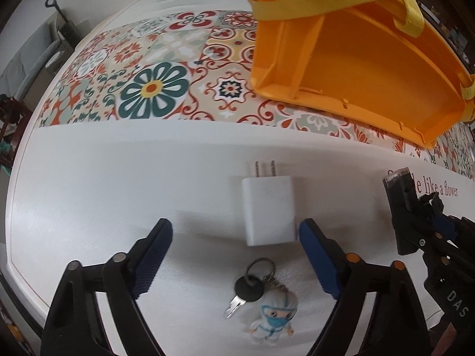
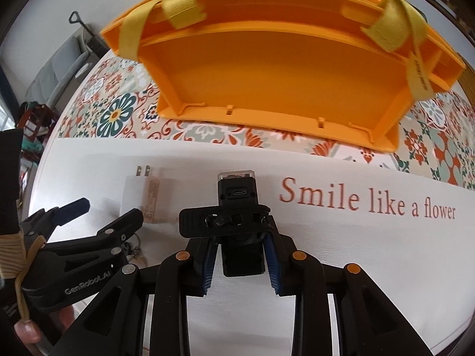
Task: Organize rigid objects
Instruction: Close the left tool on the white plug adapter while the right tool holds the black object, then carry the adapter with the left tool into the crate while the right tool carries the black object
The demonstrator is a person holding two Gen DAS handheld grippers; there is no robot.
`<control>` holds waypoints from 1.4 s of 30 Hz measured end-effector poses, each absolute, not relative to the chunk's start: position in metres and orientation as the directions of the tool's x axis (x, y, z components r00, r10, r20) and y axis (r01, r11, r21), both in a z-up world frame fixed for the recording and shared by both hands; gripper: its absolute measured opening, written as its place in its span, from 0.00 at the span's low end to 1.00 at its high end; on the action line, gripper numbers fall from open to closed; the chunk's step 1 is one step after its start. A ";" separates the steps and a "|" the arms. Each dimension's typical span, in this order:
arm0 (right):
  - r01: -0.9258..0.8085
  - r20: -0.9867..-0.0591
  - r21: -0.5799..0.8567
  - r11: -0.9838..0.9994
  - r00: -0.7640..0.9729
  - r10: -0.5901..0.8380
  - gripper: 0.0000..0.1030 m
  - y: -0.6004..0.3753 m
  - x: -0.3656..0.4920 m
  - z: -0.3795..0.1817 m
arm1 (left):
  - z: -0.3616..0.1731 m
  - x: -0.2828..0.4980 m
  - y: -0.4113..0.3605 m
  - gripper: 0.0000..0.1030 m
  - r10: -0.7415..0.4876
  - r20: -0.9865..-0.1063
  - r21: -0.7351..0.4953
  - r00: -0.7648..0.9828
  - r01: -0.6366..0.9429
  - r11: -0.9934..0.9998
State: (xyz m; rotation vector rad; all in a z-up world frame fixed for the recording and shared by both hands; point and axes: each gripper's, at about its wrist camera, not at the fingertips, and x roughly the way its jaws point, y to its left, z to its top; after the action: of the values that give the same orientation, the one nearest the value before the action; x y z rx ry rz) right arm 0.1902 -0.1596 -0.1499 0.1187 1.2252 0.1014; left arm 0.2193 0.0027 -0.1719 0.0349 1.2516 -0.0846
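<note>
Charger (image 1: pixel 268 211) lies between the spread left claw (image 1: pixel 236 234) tips.

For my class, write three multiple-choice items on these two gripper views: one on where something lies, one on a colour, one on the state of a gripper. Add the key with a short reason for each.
1. Where does the key with its figure keychain lie?
A. Inside the organizer
B. On the white table, nearer the camera than the white charger
C. On the flower-patterned mat

2. What colour is the organizer?
A. Orange with yellow straps
B. Blue
C. Green with white straps

3. What is the state of the right gripper?
A. Open and holding nothing
B. Shut on the white charger
C. Shut on a small black device

Key:
1 B, the key lies between the left gripper's open fingers, below the white charger.
2 A, walls are orange, straps yellow.
3 C, both fingers press the small black device.
</note>
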 end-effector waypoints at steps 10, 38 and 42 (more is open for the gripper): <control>0.020 -0.937 0.154 0.988 0.321 0.139 0.29 -0.175 0.188 -0.158 | -0.185 0.226 -0.012 0.64 -0.030 -0.946 0.006 0.322 0.110 0.994; 0.022 -0.896 0.178 0.984 0.417 0.152 0.29 -0.178 0.182 -0.112 | -0.122 0.216 -0.019 0.35 -0.166 -0.886 -0.104 0.432 0.163 0.981; 0.018 -0.884 0.177 0.984 0.443 0.151 0.29 -0.178 0.182 -0.098 | -0.107 0.214 -0.020 0.35 -0.183 -0.870 -0.113 0.458 0.176 0.978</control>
State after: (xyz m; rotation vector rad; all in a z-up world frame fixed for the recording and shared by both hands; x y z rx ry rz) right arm 0.1815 -0.1784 -0.0976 0.1697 1.1098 0.0825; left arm 0.2140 -0.0198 -0.1066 -0.0070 1.0722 -0.2208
